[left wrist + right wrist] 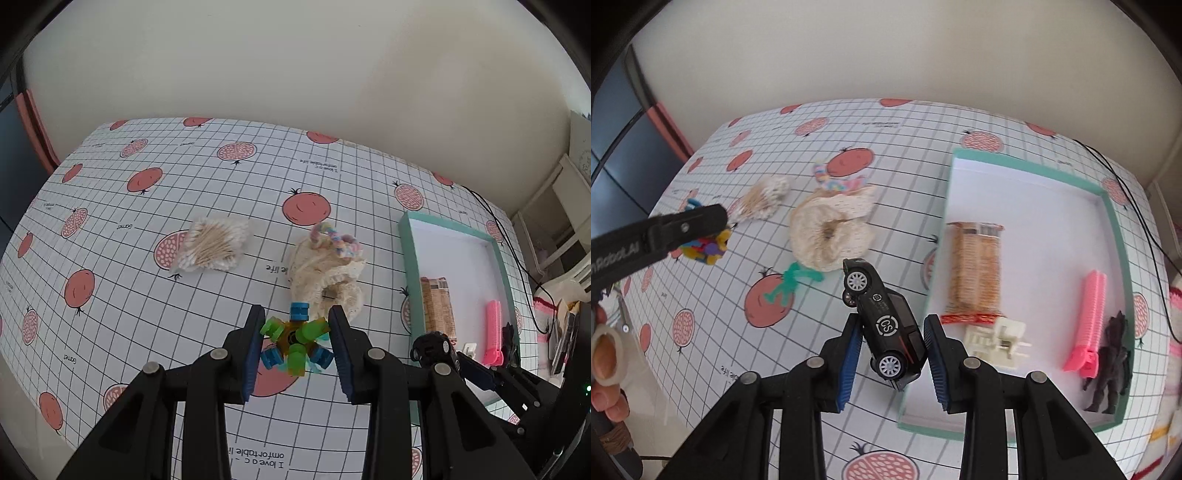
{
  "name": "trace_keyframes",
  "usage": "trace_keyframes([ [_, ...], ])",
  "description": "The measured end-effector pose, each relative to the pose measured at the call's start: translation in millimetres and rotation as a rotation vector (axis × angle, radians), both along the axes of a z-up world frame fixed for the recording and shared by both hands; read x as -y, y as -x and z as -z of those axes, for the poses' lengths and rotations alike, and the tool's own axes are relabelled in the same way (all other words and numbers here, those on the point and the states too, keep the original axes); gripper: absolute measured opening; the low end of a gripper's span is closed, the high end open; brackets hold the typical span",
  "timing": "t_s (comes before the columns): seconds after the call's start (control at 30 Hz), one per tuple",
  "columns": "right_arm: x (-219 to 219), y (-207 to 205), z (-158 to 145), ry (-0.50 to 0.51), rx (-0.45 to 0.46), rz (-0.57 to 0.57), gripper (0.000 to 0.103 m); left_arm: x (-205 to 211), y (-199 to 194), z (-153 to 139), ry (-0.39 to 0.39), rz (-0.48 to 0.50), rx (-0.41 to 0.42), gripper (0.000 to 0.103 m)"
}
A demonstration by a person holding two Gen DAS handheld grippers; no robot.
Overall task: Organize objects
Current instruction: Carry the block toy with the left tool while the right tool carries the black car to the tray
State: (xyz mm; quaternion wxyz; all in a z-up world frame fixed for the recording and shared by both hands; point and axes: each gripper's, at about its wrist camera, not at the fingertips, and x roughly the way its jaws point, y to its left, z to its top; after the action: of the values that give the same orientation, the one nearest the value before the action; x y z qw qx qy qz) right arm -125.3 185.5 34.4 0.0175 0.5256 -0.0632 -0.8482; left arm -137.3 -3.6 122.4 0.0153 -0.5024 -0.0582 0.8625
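My left gripper (295, 349) is shut on a small plastic toy (295, 341) with green and blue knobs around an orange core, held above the tablecloth. My right gripper (892, 354) is shut on a black toy car (886, 325), tilted nose-up, hanging just left of the teal box's near-left wall (923, 350). A cream crocheted scrunchie (827, 236) lies mid-table with a pastel bead bracelet (834, 181) behind it. A bag of cotton swabs (214, 245) lies further left. A green pipe-cleaner twist (792, 282) rests near the scrunchie.
The teal box (1115, 229) holds a snack bar (975, 269), a white plastic piece (997, 339), a pink hair clip (1087, 325) and a dark figurine (1110, 365). A black cable (1145, 229) runs past its right side. A person's hand (605, 354) shows at the left edge.
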Motion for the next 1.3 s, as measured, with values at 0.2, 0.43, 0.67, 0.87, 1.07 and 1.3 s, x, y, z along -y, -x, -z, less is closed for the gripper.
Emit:
trace_keyframes([
  [0.2,-41.0,-11.0,-0.4,0.028,0.001,0.096,0.037,-39.9,-6.6,0.2,0.005,0.089,-0.001,0.037],
  [0.43,-86.5,-23.4,6.5,0.06,0.013,0.235,0.037,-84.4,-12.5,8.7,-0.015,0.181,0.025,0.037],
  [0.67,-114.2,-33.4,14.7,0.043,0.041,0.322,0.037,-118.8,-17.0,27.8,-0.049,0.255,0.087,0.037],
  [0.87,-123.4,-35.6,23.6,0.055,0.07,0.345,0.037,-139.7,-19.9,47.0,-0.056,0.298,0.149,0.037],
  [1.07,-124.0,-35.2,32.6,0.064,0.104,0.34,0.037,-153.6,-24.6,53.9,-0.026,0.342,0.164,0.037],
  [1.3,-121.2,-34.2,40.6,0.054,0.137,0.328,0.037,-160.5,-25.3,67.0,-0.025,0.36,0.205,0.037],
])
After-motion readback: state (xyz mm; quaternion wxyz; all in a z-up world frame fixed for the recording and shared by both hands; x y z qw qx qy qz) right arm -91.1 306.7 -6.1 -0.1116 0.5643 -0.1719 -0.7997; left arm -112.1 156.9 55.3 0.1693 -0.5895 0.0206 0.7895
